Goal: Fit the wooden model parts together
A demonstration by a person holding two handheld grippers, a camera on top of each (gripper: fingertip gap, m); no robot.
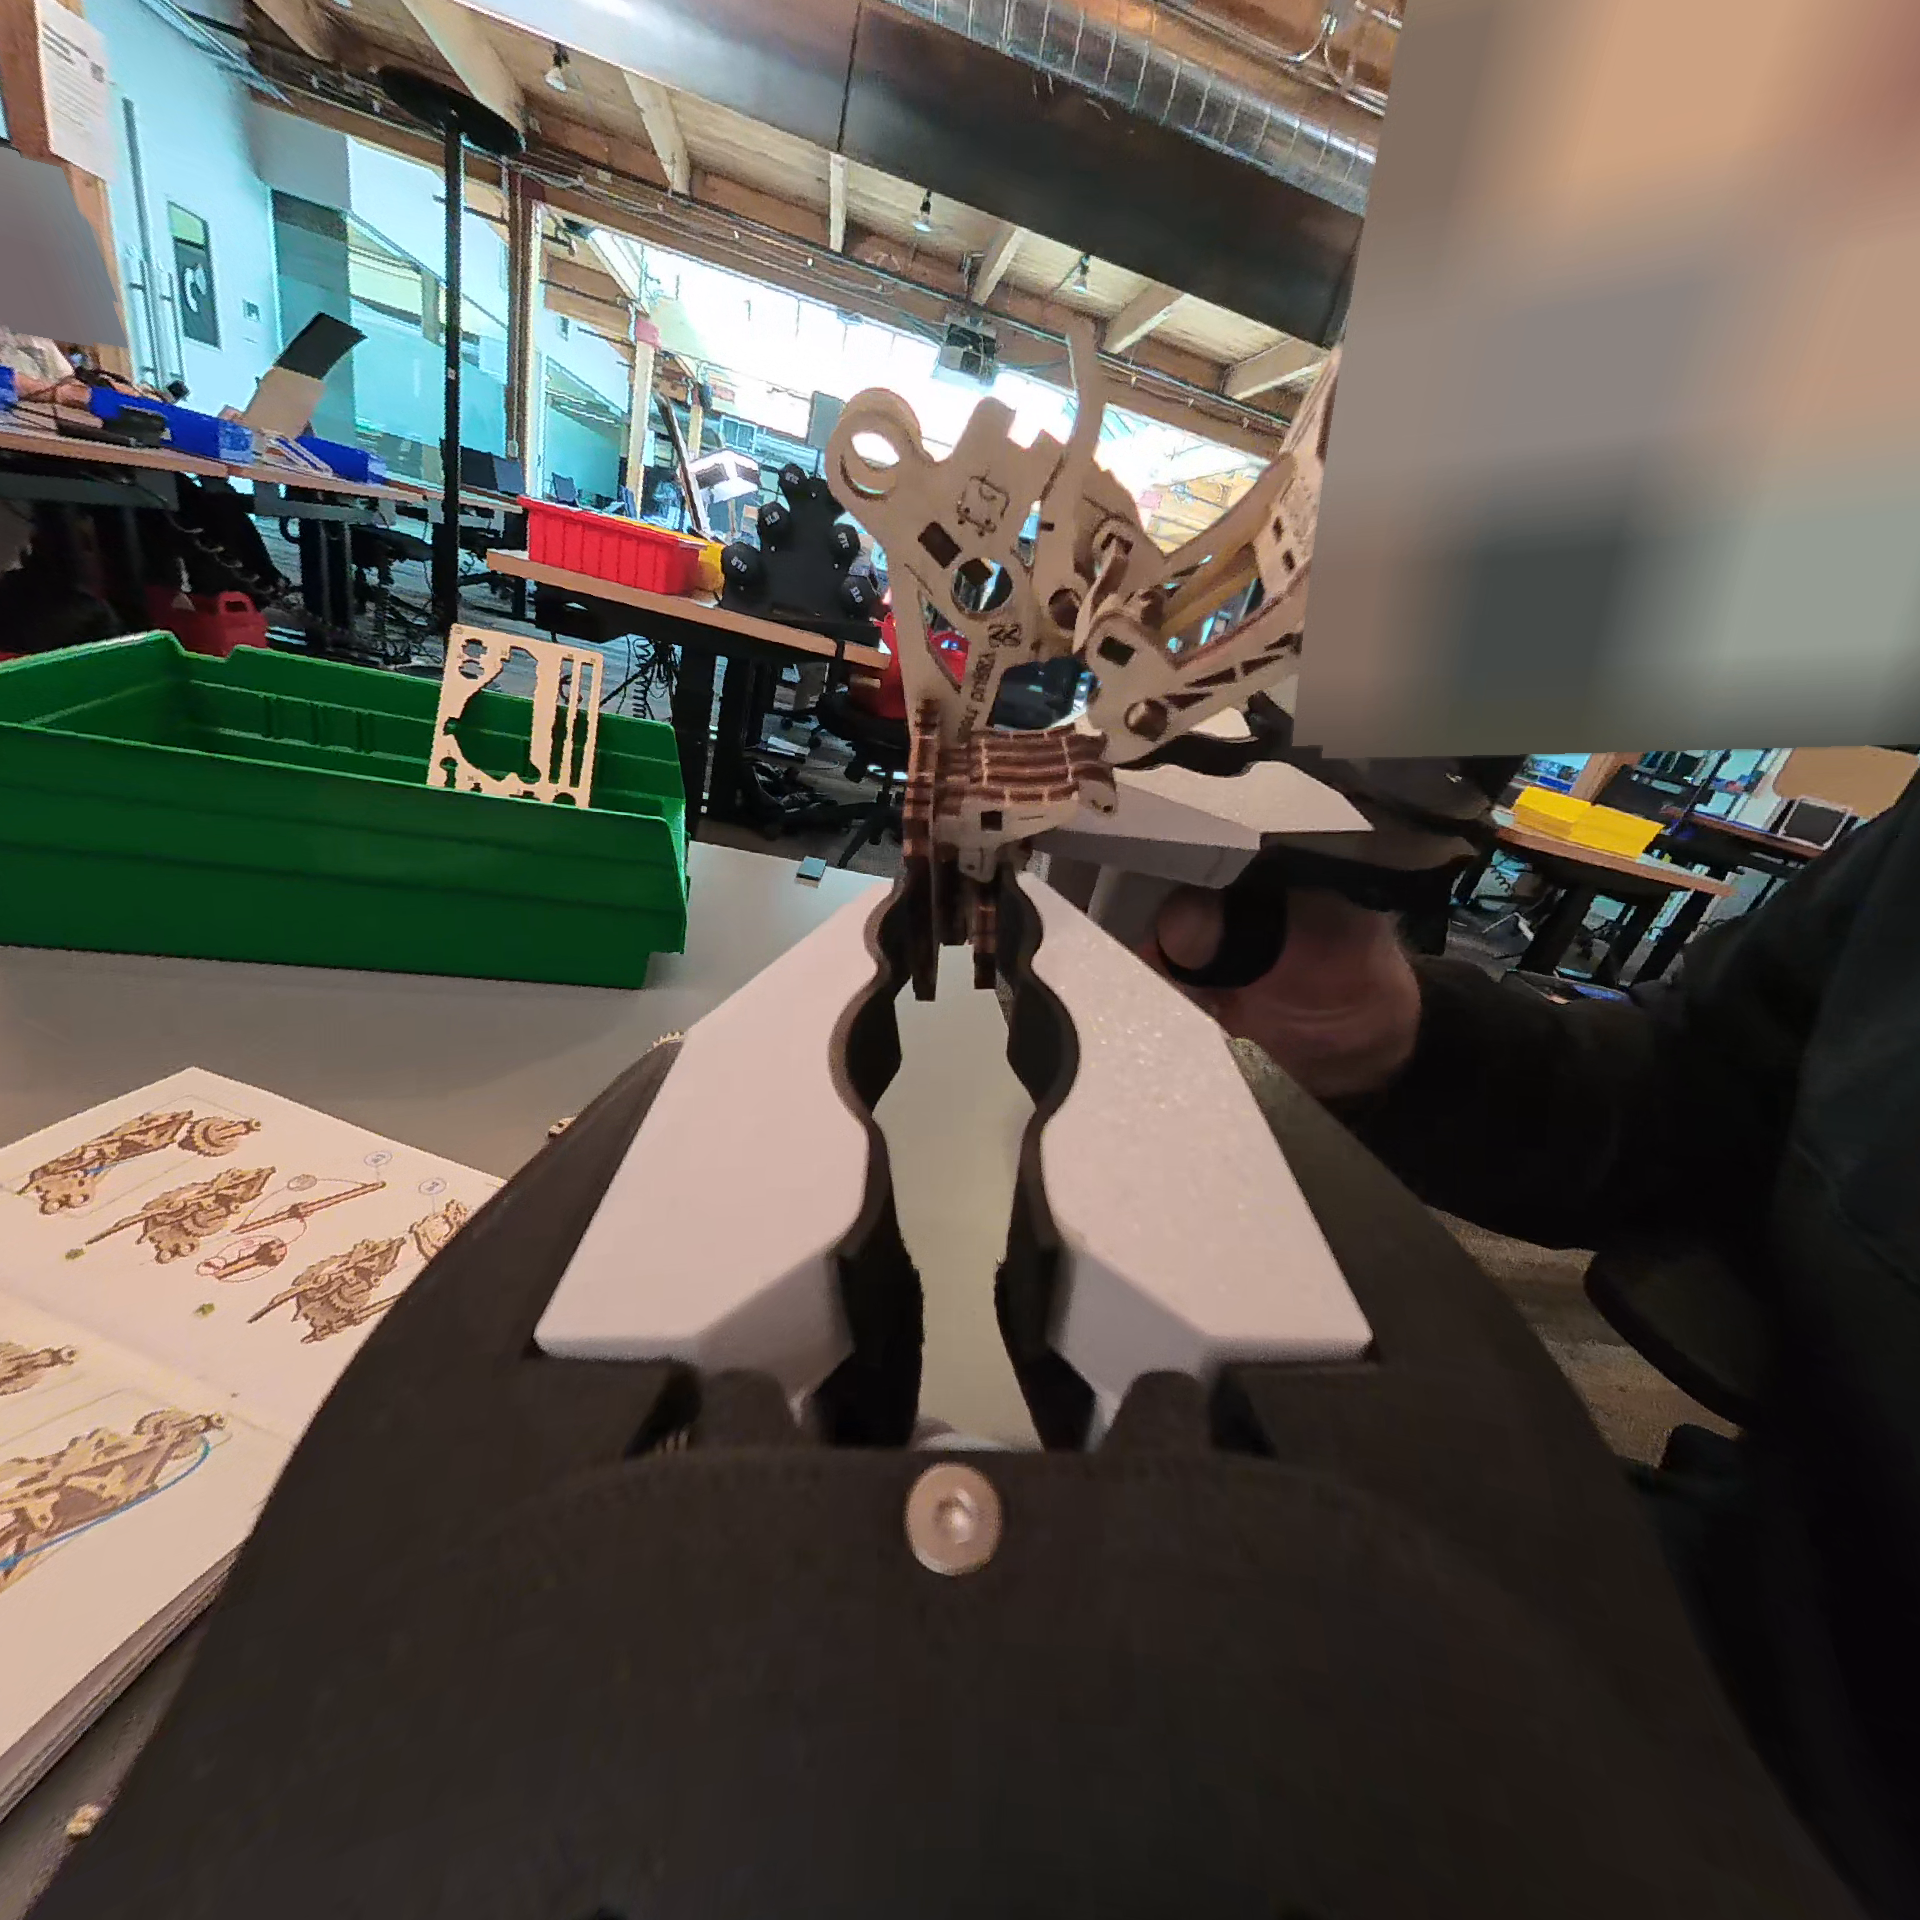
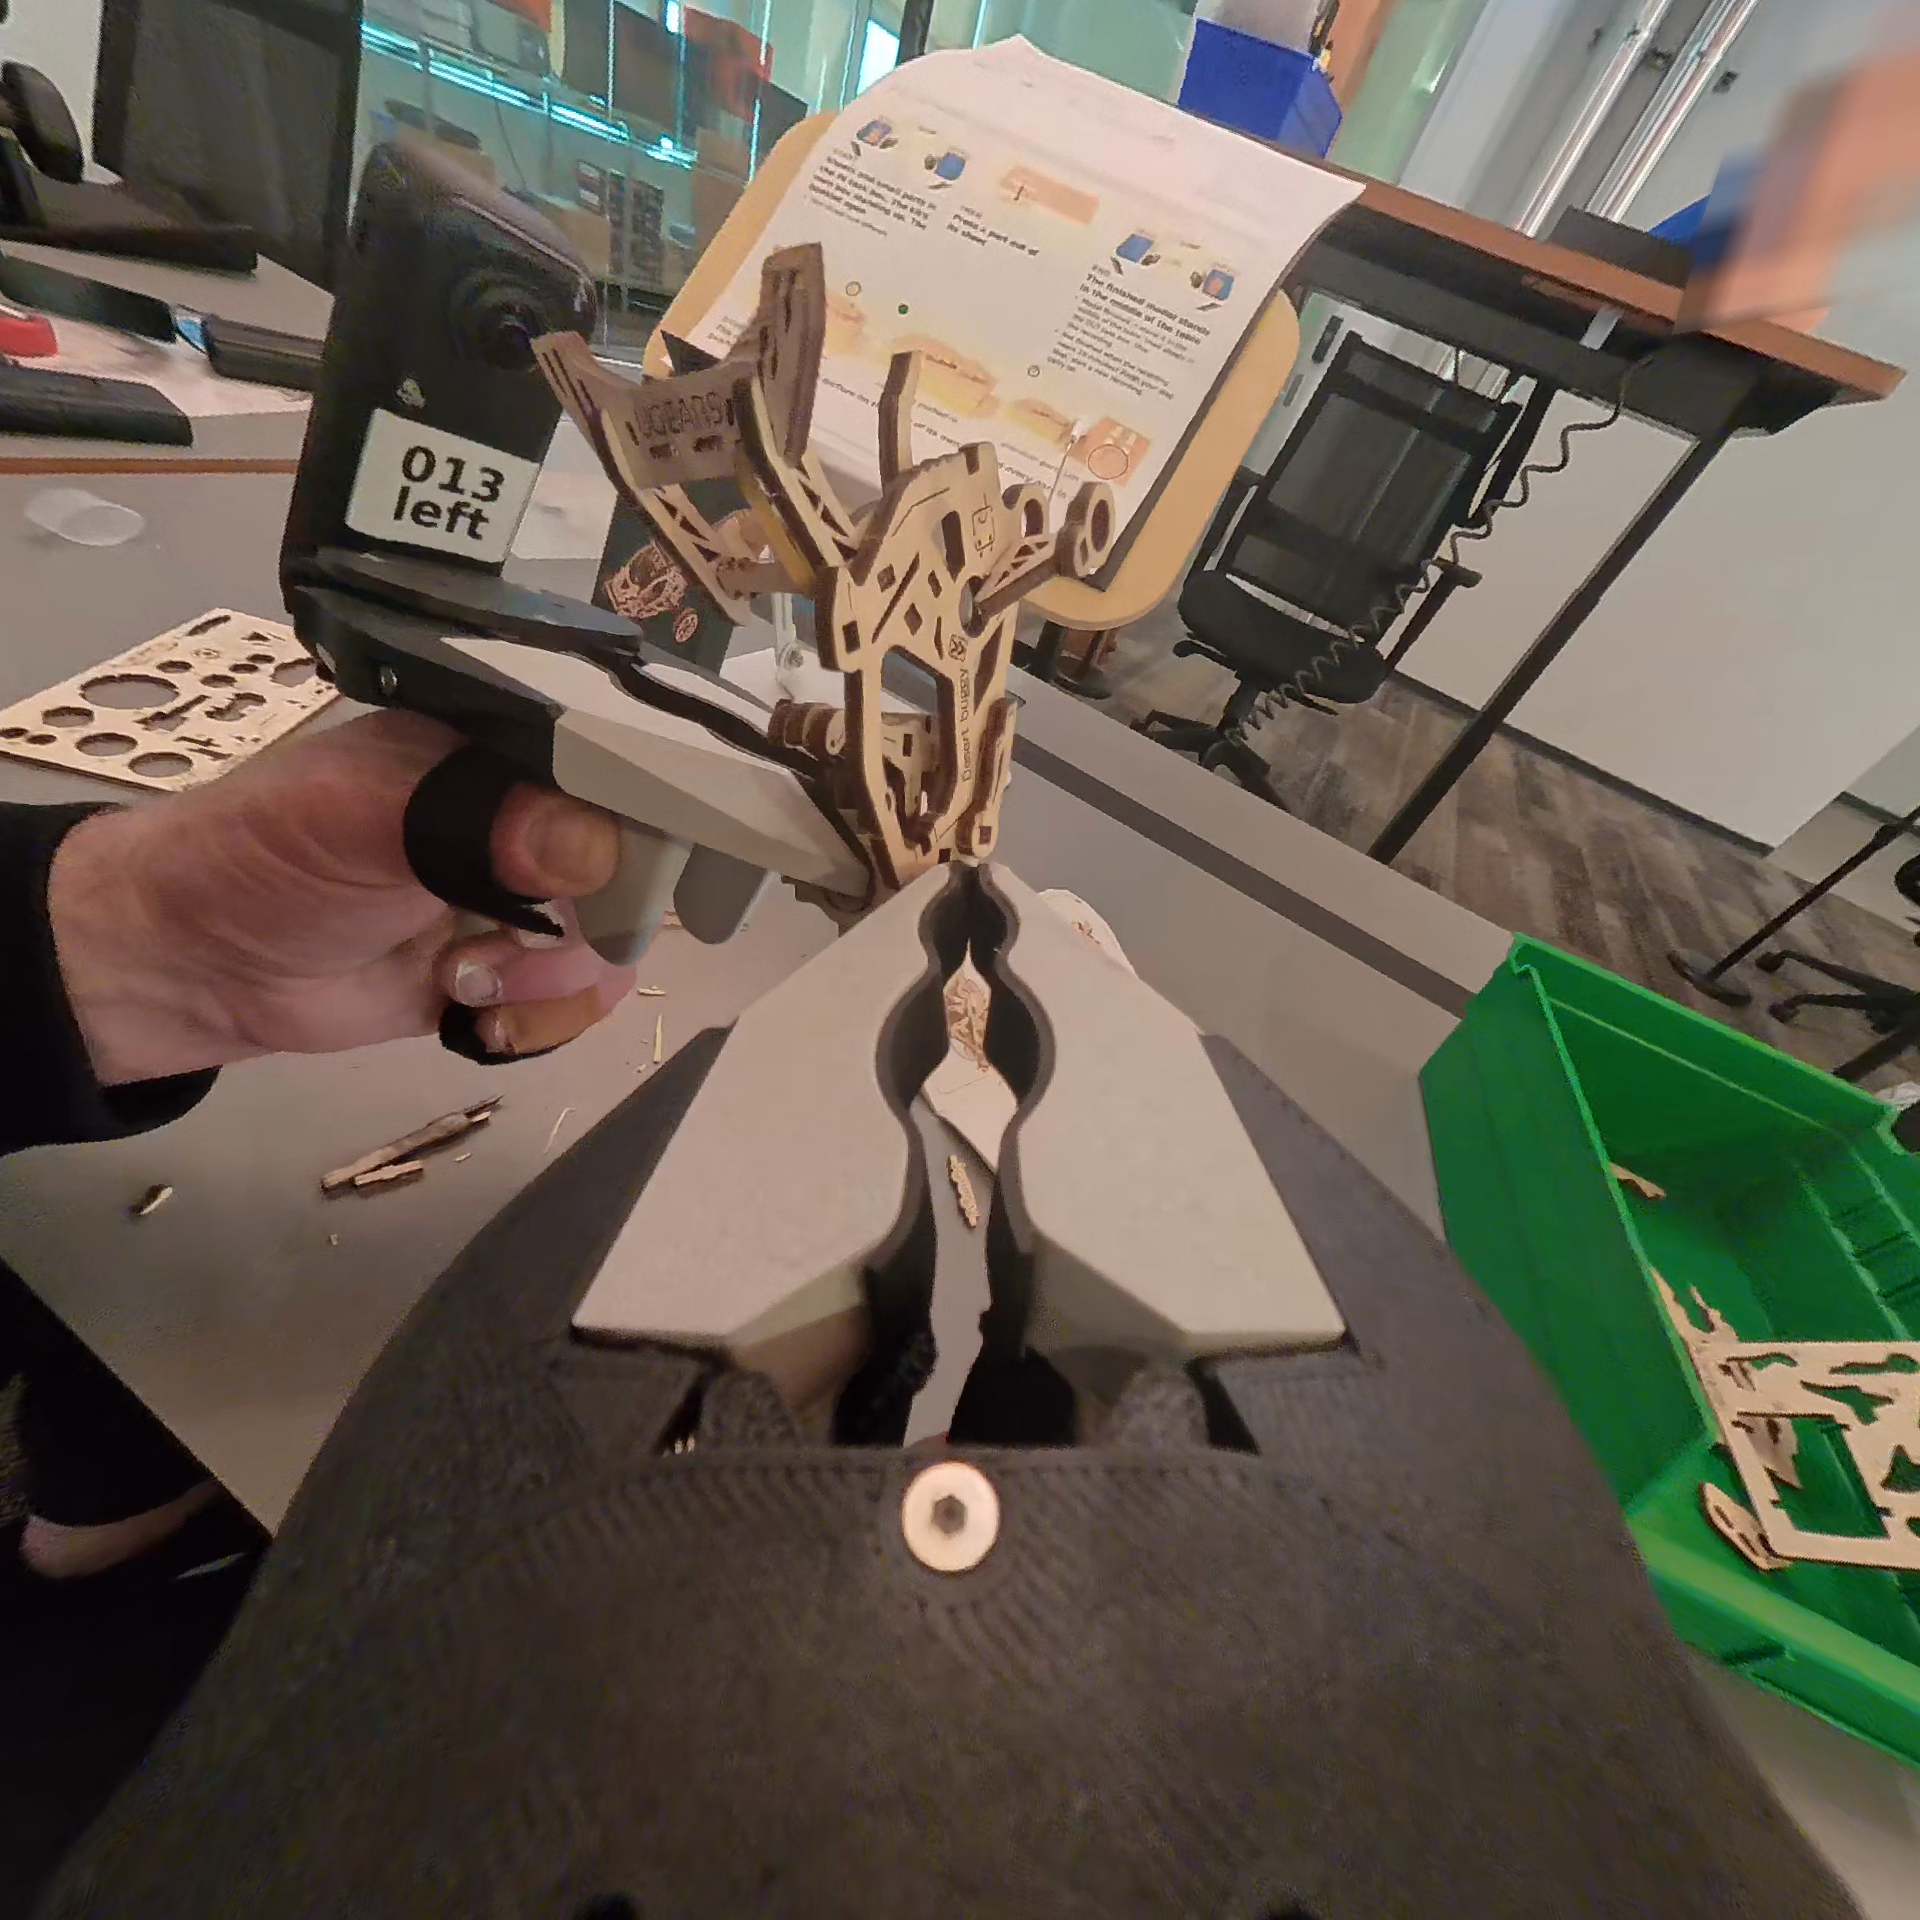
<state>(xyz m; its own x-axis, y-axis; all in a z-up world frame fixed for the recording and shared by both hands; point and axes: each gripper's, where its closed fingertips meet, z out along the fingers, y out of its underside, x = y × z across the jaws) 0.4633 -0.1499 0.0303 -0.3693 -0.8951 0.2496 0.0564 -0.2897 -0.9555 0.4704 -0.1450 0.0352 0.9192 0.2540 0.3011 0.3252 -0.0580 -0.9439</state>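
A half-built wooden model [image 1: 977,582] of laser-cut plywood is held up above the grey table between both grippers. My left gripper [image 1: 951,904] is shut on the model's lower edge from below. My right gripper [image 2: 966,878] is shut on the bottom tip of the same model [image 2: 914,623]. In the right wrist view the left gripper [image 2: 821,842] comes in from the left, held by a hand [image 2: 260,883]. In the left wrist view the right gripper [image 1: 1081,821] comes in from the right.
A green bin [image 1: 312,862] stands at the left with a punched-out wooden sheet [image 1: 514,717] leaning in it. An open instruction booklet [image 1: 156,1247] lies at the near left. In the right wrist view, a green bin [image 2: 1507,1195] holds a wooden part [image 2: 1818,1455], with wood scraps [image 2: 405,1143] on the table. Only a small space, under 4 cm, lies between the two pairs of fingers.
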